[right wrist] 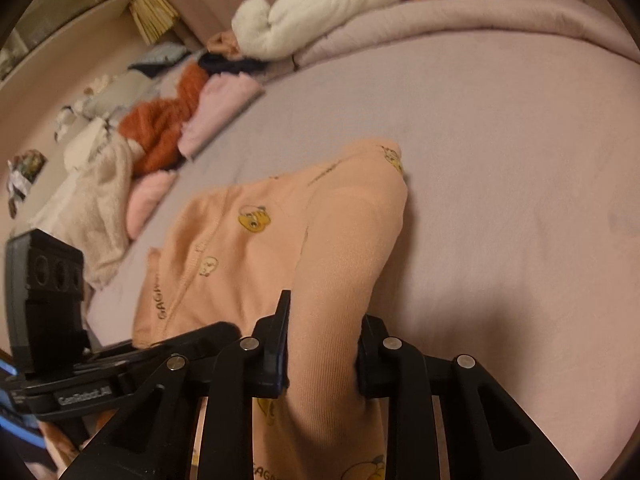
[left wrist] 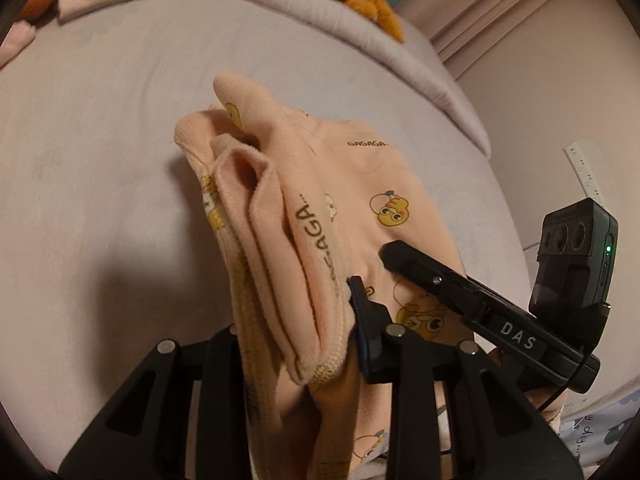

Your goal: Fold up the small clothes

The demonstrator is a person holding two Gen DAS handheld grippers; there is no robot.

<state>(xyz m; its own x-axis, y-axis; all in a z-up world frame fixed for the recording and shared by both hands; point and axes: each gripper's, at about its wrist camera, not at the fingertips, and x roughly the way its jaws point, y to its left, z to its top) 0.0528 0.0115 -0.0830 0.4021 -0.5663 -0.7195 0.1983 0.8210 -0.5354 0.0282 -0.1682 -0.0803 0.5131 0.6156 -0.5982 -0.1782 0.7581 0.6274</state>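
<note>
Both grippers — left gripper [left wrist: 304, 320] and right gripper [right wrist: 322, 344] — have fingers clenched on the peach garment [right wrist: 240, 248], bunched at centre frame above the bed [right wrist: 500, 140].

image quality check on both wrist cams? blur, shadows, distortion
Left wrist: sharp on the peach garment, strong fisheye bend, dark vignette corners, shadow left of the left claw. Right wrist: softer, clothes pile blurred, shadow right of the right claw.

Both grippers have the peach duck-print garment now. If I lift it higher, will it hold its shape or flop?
Probably flop: the peach garment bunches in soft folds at the left gripper and drapes from the right gripper. Likely light and grippy, being thin ribbed knit.
</note>
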